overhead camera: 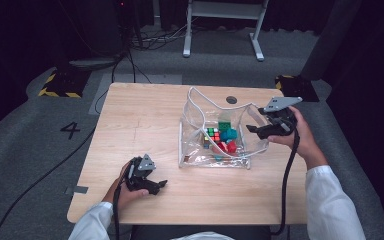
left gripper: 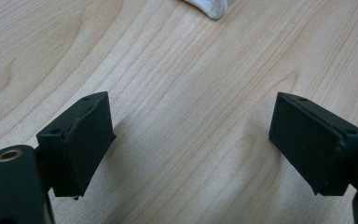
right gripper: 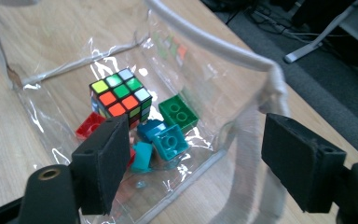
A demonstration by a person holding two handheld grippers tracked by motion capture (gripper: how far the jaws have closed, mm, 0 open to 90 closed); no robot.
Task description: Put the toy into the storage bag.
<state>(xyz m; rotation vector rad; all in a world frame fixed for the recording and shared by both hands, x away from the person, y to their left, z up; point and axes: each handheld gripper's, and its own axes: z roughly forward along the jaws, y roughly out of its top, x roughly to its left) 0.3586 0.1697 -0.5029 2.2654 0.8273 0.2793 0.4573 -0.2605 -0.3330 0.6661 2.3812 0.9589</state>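
A clear plastic bag (overhead camera: 195, 107) with a white rim stands open on the wooden table (overhead camera: 140, 120). Inside lie a puzzle cube (right gripper: 120, 95), a green brick (right gripper: 179, 112), teal bricks (right gripper: 167, 139) and red bricks (right gripper: 88, 126). My right gripper (overhead camera: 257, 129) hovers open at the bag's right edge, and in the right gripper view the bag's white rim (right gripper: 270, 74) runs between its jaws. My left gripper (overhead camera: 160, 184) rests open low over bare wood near the table's front, left of the bag, nothing between its jaws.
A small dark round hole (overhead camera: 231, 99) marks the table behind the bag. Cables (overhead camera: 40, 180) trail over the grey floor to the left. A white frame leg (overhead camera: 256, 45) stands beyond the table.
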